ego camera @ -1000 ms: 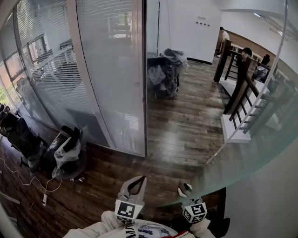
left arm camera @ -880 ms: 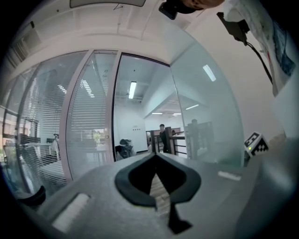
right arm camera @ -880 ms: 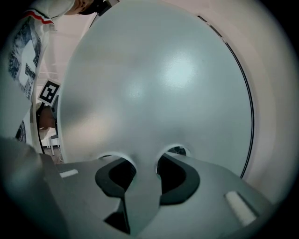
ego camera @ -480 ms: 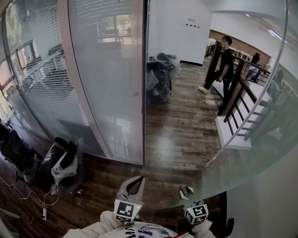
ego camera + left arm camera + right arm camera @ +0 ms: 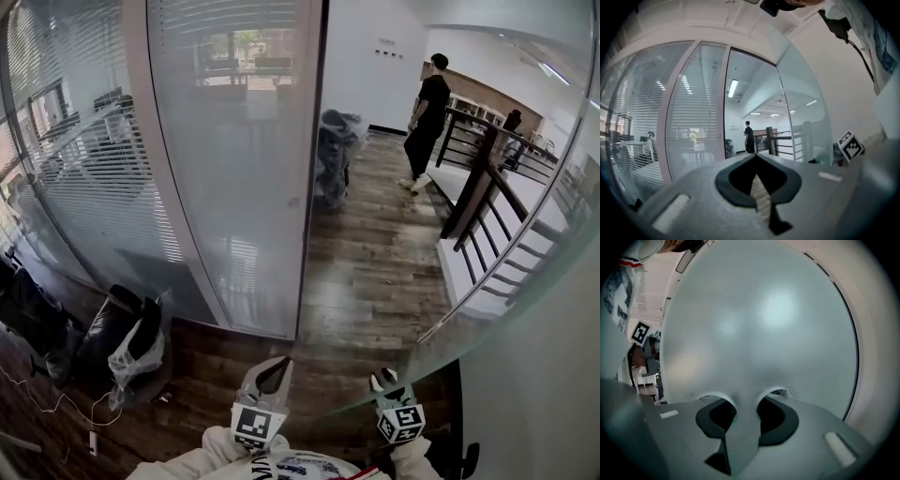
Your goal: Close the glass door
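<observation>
The right gripper (image 5: 383, 380) is clamping its jaws on the free edge of the frosted glass door (image 5: 759, 333), the pane sitting between them. The door is standing ajar at the right side of the doorway, angled out over the wooden floor (image 5: 375, 262). The left gripper (image 5: 273, 367) is pointing level at the fixed glass partition (image 5: 225, 169), jaws together, gripping nothing.
</observation>
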The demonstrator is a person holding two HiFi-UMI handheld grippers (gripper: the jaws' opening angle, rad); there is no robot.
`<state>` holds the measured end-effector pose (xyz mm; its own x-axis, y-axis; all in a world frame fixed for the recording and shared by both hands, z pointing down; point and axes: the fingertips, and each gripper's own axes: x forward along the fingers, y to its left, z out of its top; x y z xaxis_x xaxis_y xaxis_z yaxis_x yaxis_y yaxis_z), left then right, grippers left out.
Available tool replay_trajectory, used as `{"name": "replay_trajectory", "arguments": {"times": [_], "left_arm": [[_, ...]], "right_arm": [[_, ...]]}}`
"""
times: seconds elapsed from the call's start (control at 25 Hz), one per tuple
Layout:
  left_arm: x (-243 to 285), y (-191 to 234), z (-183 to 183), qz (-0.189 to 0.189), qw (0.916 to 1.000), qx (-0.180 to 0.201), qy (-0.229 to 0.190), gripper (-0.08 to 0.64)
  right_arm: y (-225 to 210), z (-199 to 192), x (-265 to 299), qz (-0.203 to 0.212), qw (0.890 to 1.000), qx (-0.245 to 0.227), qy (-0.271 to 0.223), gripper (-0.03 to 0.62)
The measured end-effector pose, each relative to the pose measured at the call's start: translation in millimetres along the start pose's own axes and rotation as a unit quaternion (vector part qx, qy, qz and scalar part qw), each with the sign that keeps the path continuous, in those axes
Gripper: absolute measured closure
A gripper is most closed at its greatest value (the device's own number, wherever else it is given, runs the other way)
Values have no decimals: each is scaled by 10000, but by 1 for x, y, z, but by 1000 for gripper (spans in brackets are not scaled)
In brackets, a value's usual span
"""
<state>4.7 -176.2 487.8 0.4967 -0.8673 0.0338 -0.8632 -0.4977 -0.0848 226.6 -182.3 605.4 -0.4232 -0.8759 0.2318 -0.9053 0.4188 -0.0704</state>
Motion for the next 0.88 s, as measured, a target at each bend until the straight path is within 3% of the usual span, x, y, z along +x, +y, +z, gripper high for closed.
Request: {"name": "replay_trajectory", "arguments": {"times": [0.44, 0.88], "left_arm": [[4, 51, -5, -82, 10000, 16, 46, 557], [19, 76, -16, 162, 9998, 90, 117, 557]], "right_arm": [[3, 14, 67, -273, 9995, 129, -71, 465], [4, 31, 129, -345, 9992, 116, -153, 463]]}}
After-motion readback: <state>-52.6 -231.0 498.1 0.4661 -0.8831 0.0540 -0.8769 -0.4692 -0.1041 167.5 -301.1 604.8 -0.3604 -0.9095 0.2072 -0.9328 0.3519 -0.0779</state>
